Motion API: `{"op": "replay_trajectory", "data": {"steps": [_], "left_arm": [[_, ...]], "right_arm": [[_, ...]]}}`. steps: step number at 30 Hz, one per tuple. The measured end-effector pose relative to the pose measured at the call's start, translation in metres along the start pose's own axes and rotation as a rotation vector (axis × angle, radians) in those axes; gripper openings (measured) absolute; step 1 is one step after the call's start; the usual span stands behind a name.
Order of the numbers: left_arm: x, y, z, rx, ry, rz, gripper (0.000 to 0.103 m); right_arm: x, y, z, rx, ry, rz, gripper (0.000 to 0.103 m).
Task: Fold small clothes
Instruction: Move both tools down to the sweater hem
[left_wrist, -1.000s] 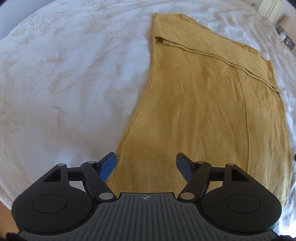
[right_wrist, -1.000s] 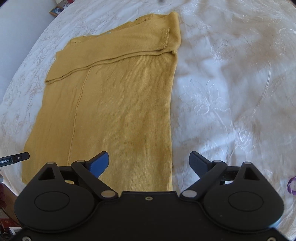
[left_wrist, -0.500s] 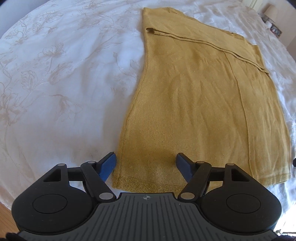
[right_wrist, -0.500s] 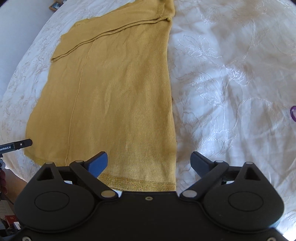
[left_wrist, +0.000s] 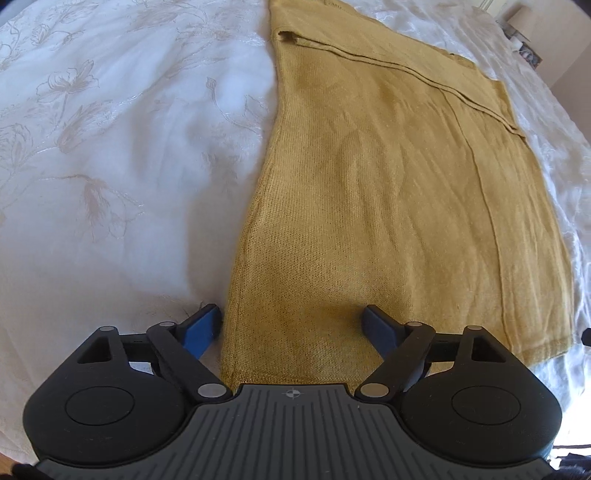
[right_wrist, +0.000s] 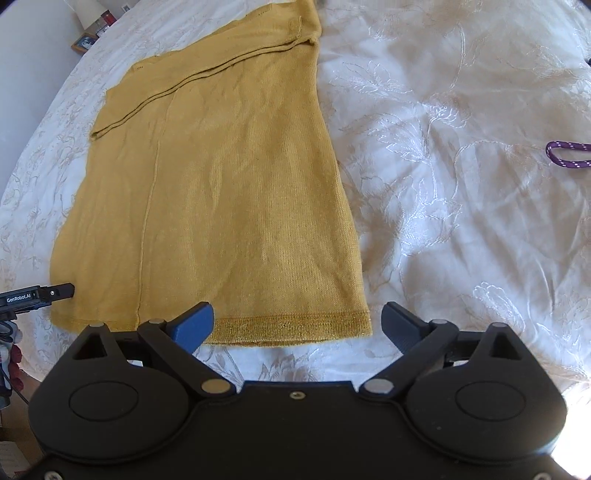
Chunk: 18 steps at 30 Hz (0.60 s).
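Looking along the left claw (left_wrist: 291, 325), its jaws are opening wide over the near left corner of the mustard knit top (left_wrist: 388, 192), which lies flat on the white embroidered bedspread (left_wrist: 110, 166); nothing is gripped. Pinching should take the hem with every layer.

From the right wrist, the right claw (right_wrist: 297, 325) gapes empty above the glittery hem (right_wrist: 291, 326) at the top's near right corner. Both corners are best caught level, then lifted together.
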<state>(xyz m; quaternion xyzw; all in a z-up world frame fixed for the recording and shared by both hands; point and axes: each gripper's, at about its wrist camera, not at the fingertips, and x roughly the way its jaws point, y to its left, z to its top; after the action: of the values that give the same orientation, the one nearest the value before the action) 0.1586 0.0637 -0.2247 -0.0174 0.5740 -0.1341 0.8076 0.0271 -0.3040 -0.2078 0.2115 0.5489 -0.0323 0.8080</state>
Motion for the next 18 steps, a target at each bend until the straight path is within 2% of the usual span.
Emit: {"op": "replay_trajectory", "data": {"steps": [3,8,12,18], "left_arm": [[0.005,-0.007,-0.002,0.047,-0.003,0.006,0.094],[0.010,-0.020,-0.010,0.087,-0.018,0.024,0.102],[0.010,-0.017,-0.012,0.084,-0.025,0.028,0.102],[0.007,-0.009,-0.016,0.063,-0.044,-0.001,0.102]], "right_arm": [[0.003,0.000,-0.003,0.003,-0.017,-0.009,0.099],[0.015,-0.004,-0.005,0.048,-0.032,0.029,0.102],[0.028,-0.010,-0.005,0.116,-0.011,0.072,0.102],[0.037,-0.014,-0.006,0.191,-0.024,0.071,0.103]]}}
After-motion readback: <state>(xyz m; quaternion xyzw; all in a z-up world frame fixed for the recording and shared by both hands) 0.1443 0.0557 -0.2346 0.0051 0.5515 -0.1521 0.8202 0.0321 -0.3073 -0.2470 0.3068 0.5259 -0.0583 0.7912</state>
